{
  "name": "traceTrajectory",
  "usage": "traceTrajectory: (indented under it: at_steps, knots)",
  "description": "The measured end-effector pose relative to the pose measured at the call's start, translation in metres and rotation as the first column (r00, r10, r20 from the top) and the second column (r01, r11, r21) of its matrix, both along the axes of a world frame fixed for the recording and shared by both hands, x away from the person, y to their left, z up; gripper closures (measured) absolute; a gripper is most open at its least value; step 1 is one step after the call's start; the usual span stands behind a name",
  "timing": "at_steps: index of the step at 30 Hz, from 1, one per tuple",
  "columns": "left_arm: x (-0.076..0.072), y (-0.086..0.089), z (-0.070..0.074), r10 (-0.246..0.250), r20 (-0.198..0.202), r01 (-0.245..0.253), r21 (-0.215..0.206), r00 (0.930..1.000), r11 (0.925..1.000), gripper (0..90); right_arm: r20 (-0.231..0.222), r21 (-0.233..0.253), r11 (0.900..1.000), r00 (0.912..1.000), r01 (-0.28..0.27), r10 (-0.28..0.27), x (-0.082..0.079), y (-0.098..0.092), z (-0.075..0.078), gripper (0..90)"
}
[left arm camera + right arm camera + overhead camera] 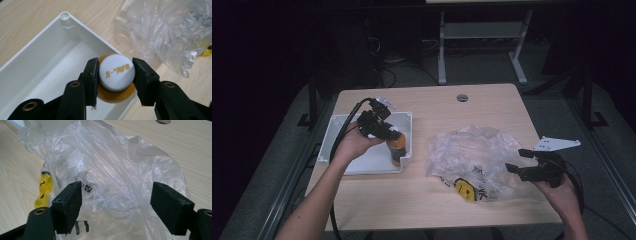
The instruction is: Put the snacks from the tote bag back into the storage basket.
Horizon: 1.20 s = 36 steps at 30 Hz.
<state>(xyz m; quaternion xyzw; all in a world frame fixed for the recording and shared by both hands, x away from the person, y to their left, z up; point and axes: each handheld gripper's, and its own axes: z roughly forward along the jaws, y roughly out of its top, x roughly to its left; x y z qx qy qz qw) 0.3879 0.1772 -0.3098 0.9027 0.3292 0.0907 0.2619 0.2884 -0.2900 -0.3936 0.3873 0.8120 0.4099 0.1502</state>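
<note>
An orange bottle [397, 148] with a white cap [116, 72] stands upright in the near right corner of a white tray [343, 131]. My left gripper [384, 131] is shut on the cap [116, 72] from above, one jaw on each side. A crumpled clear plastic bag [473, 155] with a yellow print [466, 190] lies on the table to the right. My right gripper [518, 161] stands open at the bag's right edge, and the bag's film [115, 185] lies between and beyond its jaws.
The wooden table [447, 107] has a round cable hole [462, 97] at the back. The tray's far corner post [65, 17] stands up. Bare tabletop lies in front of the tray and bag. A desk frame [482, 45] stands on the floor beyond.
</note>
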Motion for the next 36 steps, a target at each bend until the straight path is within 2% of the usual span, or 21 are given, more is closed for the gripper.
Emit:
traceTrajectory:
  at_steps: [10,29,36]
  knots:
    - [-0.001,0.002,0.000,0.001,0.006,-0.001,0.003,1.0000,1.0000,55.0,-0.003,0.003,1.000,1.0000,0.004,-0.004,-0.001,-0.001,-0.001,24.5]
    - [-0.007,0.009,0.004,0.017,0.019,-0.016,-0.038,0.9997,0.9991,50.4,-0.010,0.006,1.000,0.9999,0.007,-0.007,0.000,-0.001,-0.004,24.4]
    - [-0.010,0.011,0.005,0.015,0.035,-0.013,-0.059,0.9993,0.9982,48.8,-0.011,0.008,1.000,0.9999,0.012,-0.012,0.000,-0.003,-0.004,24.4]
